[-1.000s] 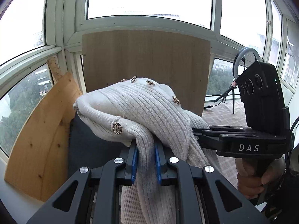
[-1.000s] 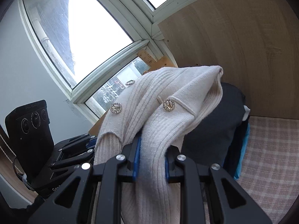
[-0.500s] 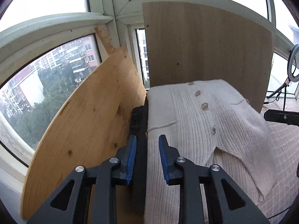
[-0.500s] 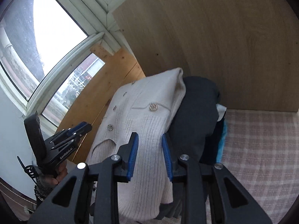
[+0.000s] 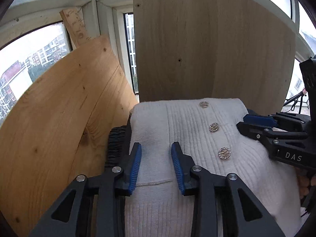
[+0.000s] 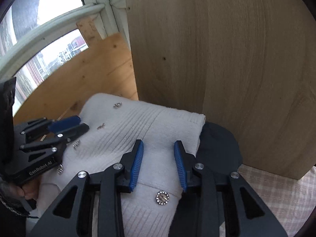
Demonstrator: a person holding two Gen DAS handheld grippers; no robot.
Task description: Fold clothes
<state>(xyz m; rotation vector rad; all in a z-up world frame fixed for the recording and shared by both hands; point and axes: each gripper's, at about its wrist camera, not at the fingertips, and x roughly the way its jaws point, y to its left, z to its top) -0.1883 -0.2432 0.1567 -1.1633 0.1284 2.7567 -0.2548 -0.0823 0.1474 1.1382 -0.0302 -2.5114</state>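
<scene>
A folded cream ribbed cardigan (image 5: 189, 130) with round sparkly buttons lies on top of a stack of dark folded clothes (image 5: 116, 144). My left gripper (image 5: 156, 148) is open, its blue pads resting over the cardigan's left part. My right gripper (image 6: 159, 145) is open over the cardigan (image 6: 138, 122) near its right edge, beside a dark garment (image 6: 219, 150). Each gripper also shows in the other's view: the right one (image 5: 256, 122) at the cardigan's right side, the left one (image 6: 67, 124) at its left side.
A tall pale wood panel (image 5: 213, 45) stands right behind the stack. A rounded pine board (image 5: 59, 108) leans at the left against the window frame (image 5: 102, 19). A checked cloth (image 6: 276, 193) covers the surface at the right.
Both grippers let go of the cardigan, which was held up a second ago and now lies on the stack. Both jaws opened wider and moved closer over it.
</scene>
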